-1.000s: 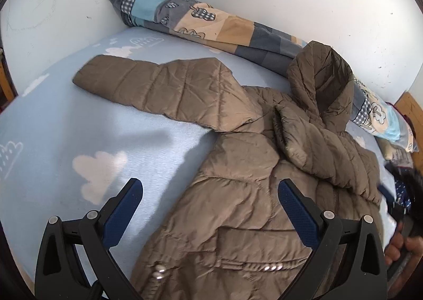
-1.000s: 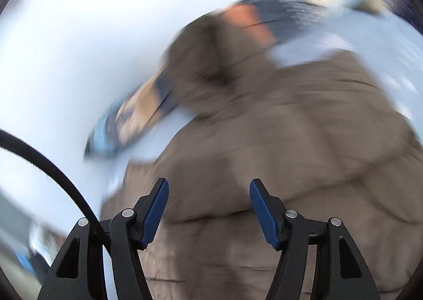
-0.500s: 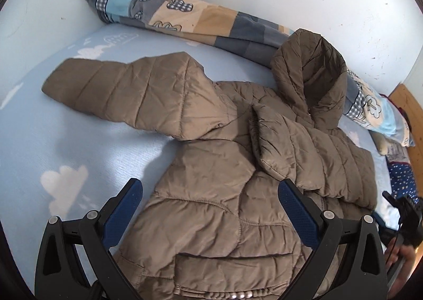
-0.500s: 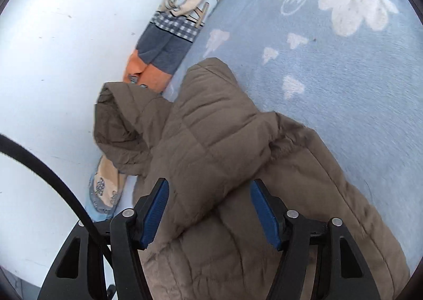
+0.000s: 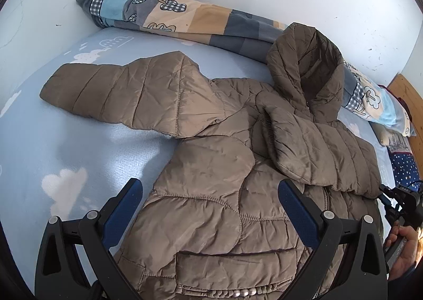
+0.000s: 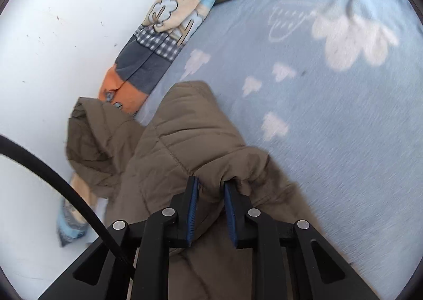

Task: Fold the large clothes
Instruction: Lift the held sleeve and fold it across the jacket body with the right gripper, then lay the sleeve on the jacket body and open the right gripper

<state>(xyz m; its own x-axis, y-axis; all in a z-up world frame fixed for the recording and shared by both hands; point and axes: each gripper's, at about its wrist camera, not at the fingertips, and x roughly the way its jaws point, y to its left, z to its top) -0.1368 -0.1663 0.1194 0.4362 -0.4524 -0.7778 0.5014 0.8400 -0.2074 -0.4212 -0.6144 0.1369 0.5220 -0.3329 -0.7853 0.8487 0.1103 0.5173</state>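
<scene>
1. The brown puffer jacket (image 5: 211, 194) lies spread on the bed (image 5: 66, 146).
2. Its right sleeve (image 5: 317, 151) is folded across the chest; the left sleeve (image 5: 119, 93) is still outstretched.
3. The right hand-held gripper (image 6: 210, 189) pinches jacket fabric; the left hand-held gripper (image 5: 210, 194) hovers, jaws wide.

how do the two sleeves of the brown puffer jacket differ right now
The left sleeve lies spread flat out to the side on the blue cloud-print sheet; the right sleeve is folded across the jacket's chest. The left tool hovers open; the right tool pinches jacket fabric. Both sleeves are quilted brown.
</scene>
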